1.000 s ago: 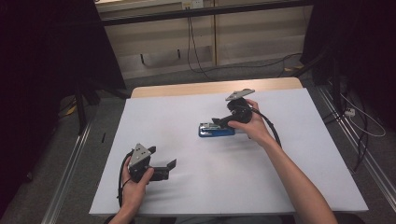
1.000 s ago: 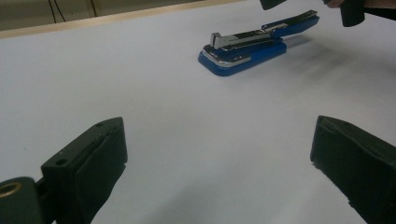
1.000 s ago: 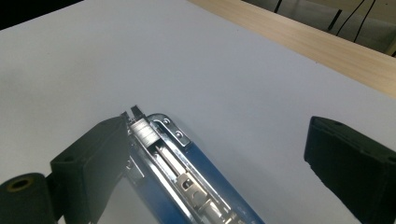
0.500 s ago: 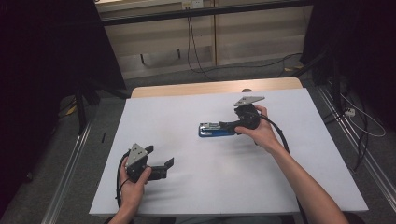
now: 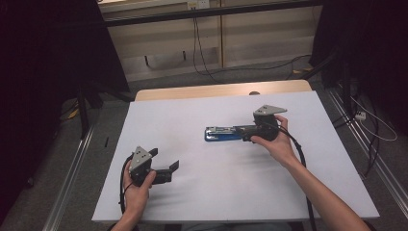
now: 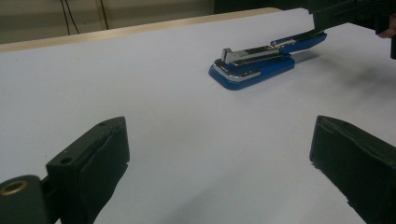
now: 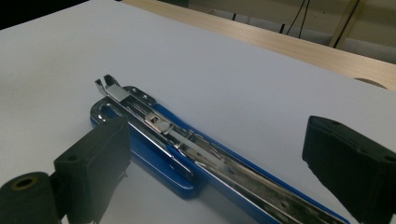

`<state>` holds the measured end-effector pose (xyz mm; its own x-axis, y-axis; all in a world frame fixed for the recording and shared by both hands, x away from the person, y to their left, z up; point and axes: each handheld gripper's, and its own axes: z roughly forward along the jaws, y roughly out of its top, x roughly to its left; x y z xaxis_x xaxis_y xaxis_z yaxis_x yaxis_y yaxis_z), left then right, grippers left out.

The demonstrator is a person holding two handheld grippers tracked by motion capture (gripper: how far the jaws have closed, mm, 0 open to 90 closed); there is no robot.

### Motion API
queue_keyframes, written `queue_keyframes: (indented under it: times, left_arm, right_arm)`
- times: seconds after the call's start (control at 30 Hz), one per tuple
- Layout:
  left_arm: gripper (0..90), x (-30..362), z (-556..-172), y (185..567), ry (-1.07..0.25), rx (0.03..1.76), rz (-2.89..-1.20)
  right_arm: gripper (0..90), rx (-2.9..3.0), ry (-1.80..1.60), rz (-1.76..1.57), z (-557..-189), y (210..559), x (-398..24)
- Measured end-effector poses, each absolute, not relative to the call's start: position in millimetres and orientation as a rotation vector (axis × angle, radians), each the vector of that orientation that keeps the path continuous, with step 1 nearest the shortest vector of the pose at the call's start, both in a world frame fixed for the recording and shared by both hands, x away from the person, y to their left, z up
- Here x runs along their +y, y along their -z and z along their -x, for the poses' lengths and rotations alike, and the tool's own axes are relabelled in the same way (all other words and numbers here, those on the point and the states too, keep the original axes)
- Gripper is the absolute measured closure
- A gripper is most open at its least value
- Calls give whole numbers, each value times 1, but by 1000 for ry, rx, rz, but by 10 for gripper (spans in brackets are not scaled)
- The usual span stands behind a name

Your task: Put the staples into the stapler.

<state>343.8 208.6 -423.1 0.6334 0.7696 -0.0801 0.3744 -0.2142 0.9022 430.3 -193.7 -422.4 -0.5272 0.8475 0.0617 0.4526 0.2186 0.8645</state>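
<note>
Tool on the right [image 5: 243, 132] stands spread wide over the near end of the blue stapler [image 5: 222, 134], its jaws on either side of the metal channel and, as far as the right gripper view shows, not yet pressing on it. That stapler [image 7: 187, 154] lies flat near the middle of the white surface [image 5: 216, 192], a little toward the far right, and it lies opened out: the chrome staple channel is exposed along the top of the blue base, with the spring clip partway down it. In the left gripper view the stapler [image 6: 261, 58] sits well ahead, its rounded blue nose pointing back toward that camera. To grip it well, I judge that the right tool should come down squarely, with the jaws meeting the long blue sides of the body rather than the thin chrome rail, which could slip or flex; a low, level approach would keep the base from skating across the smooth surface. Closing gently and checking that both pads bear evenly would help before any lift or push. Farther out, the left tool [image 5: 168, 168] hovers near the front left of the surface, also spread apart and holding nothing, well away from the stapler and free to steady the base if needed.
</note>
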Motion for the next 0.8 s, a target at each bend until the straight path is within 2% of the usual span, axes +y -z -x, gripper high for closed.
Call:
queue_keyframes:
  times: [0.4,0.8]
  left_arm:
    - [55,205,-360,431,-476,948,-1844]
    - [48,188,-374,428,-499,876,-1876]
  right_arm:
    - [81,2018,-1244,-1210,-406,424,-217]
    - [64,1989,-1220,-1227,-388,429,-224]
